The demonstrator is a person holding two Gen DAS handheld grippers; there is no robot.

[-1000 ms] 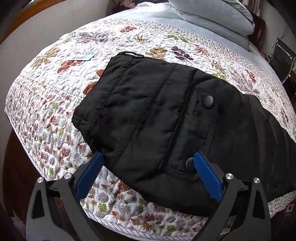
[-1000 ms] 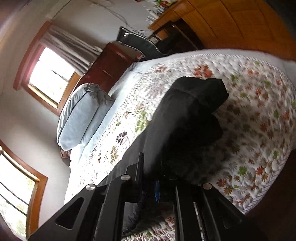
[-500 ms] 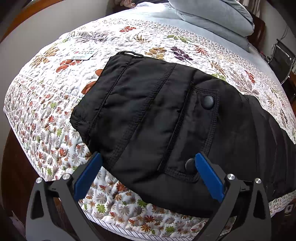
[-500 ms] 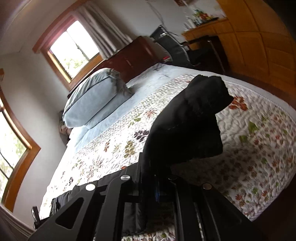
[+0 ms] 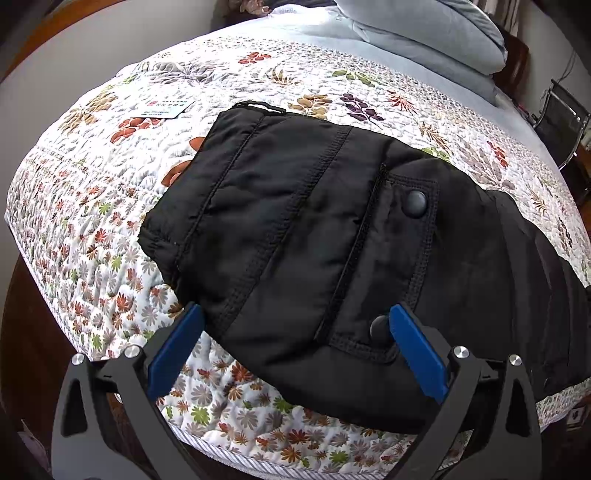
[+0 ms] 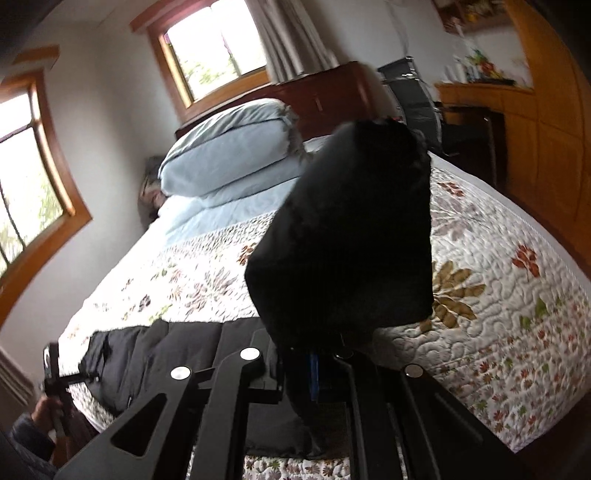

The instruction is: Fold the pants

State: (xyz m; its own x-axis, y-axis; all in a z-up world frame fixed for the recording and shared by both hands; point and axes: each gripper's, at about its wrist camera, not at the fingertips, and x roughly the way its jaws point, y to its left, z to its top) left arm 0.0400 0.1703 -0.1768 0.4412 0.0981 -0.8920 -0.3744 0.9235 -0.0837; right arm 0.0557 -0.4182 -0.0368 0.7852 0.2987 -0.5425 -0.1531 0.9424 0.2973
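Black padded pants (image 5: pixel 314 240) lie across the flowered quilt on the bed (image 5: pixel 92 229), waist end toward me, with a snap pocket on top. My left gripper (image 5: pixel 291 336) is open, its blue-padded fingers (image 5: pixel 173 343) spread over the near waist edge without touching it. My right gripper (image 6: pixel 314 365) is shut on the pants' leg end (image 6: pixel 351 236) and holds it lifted above the bed, the cloth standing up in front of the camera. The rest of the pants (image 6: pixel 177 350) lies flat at the left of the right wrist view.
A small card (image 5: pixel 164 108) lies on the quilt at the far left. Folded light-blue bedding (image 5: pixel 424 26) sits at the head of the bed. A black chair (image 6: pixel 417 96) and wooden cabinets (image 6: pixel 535 129) stand beyond the bed's far side. The bed edge runs just under my left gripper.
My right gripper has lifted and swung the held leg end upward, turning toward level. My left gripper has barely moved.
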